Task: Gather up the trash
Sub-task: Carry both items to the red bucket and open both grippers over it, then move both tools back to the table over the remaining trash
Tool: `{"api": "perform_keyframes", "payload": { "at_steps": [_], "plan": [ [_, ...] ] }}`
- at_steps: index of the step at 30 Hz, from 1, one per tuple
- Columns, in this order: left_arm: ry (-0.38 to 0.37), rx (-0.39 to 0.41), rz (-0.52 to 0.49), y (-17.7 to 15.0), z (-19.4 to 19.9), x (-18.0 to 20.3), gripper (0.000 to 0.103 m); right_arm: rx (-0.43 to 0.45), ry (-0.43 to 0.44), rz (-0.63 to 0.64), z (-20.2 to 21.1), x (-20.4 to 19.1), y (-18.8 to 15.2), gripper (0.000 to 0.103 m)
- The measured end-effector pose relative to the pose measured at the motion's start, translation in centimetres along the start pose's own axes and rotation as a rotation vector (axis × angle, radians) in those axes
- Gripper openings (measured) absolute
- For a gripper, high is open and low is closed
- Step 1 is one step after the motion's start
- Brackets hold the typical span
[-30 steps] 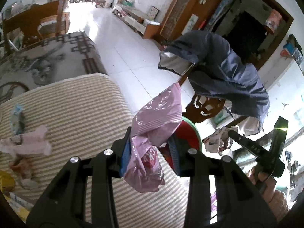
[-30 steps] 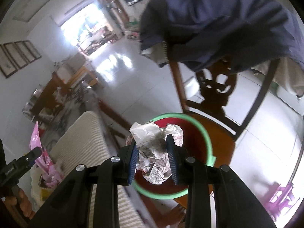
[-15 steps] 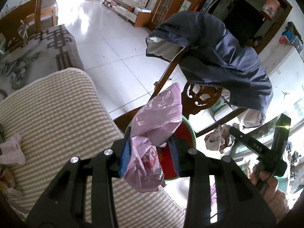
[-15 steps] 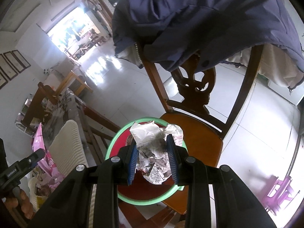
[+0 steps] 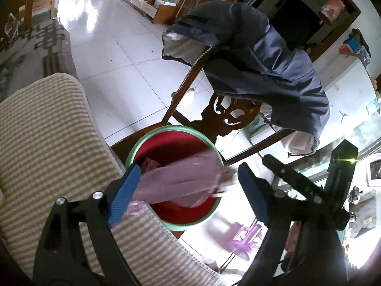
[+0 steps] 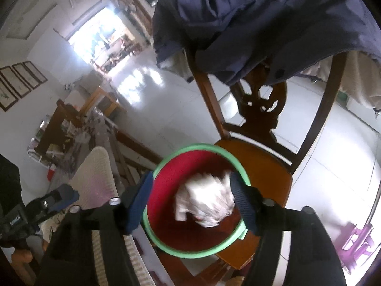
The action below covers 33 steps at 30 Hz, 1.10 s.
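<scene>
A red bin with a green rim [image 5: 215, 150] [image 6: 164, 164] stands on a wooden chair seat. My left gripper [image 5: 188, 194] is open above it. A pink plastic wrapper [image 5: 181, 183], blurred by motion, is loose between its jaws over the bin. My right gripper [image 6: 191, 201] is open above the same bin. A crumpled white paper wad [image 6: 204, 200], blurred, is loose between its jaws over the bin's red inside. The right gripper also shows in the left wrist view at the right.
The wooden chair [image 6: 259, 109] has a dark blue jacket [image 5: 257, 50] draped over its back. A striped beige sofa cushion [image 5: 45, 128] lies left of the bin. A purple plastic stool [image 5: 245, 240] stands on the white tiled floor [image 5: 119, 54].
Both grippers have opened over the bin. The pink wrapper and the paper wad, held shut half a second ago, have been let go and are dropping toward the bin.
</scene>
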<state>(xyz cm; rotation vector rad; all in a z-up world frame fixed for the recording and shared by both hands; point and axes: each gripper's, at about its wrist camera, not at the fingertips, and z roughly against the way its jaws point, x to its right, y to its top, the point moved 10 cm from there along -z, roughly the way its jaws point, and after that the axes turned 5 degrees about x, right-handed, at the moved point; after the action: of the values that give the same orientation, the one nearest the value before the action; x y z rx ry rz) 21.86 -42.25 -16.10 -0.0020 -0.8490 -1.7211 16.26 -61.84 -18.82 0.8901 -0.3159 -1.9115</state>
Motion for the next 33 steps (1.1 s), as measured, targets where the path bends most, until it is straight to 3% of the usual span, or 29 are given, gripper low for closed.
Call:
{"api": "perform_keyframes", "payload": {
  "at_steps": [10, 20, 26, 33],
  "plan": [
    [0.034, 0.047, -0.019, -1.0, 4.1, -1.4, 0.083, 0.003, 0.019, 0.025, 0.6, -3.0, -0.9, 0.066],
    [0.064, 0.142, 0.027, -2.6, 11.8, -5.7, 0.083, -0.028, 0.094, 0.155, 0.5, -11.7, -4.1, 0.066],
    [0.116, 0.232, 0.077, -3.6, 18.5, -10.6, 0.083, -0.089, 0.165, 0.271, 0.1, -18.9, -8.3, 0.066],
    [0.273, 0.301, 0.187, -6.9, 26.7, -20.6, 0.083, -0.195, 0.291, 0.525, 1.1, -29.3, -17.2, 0.067]
  ]
}}
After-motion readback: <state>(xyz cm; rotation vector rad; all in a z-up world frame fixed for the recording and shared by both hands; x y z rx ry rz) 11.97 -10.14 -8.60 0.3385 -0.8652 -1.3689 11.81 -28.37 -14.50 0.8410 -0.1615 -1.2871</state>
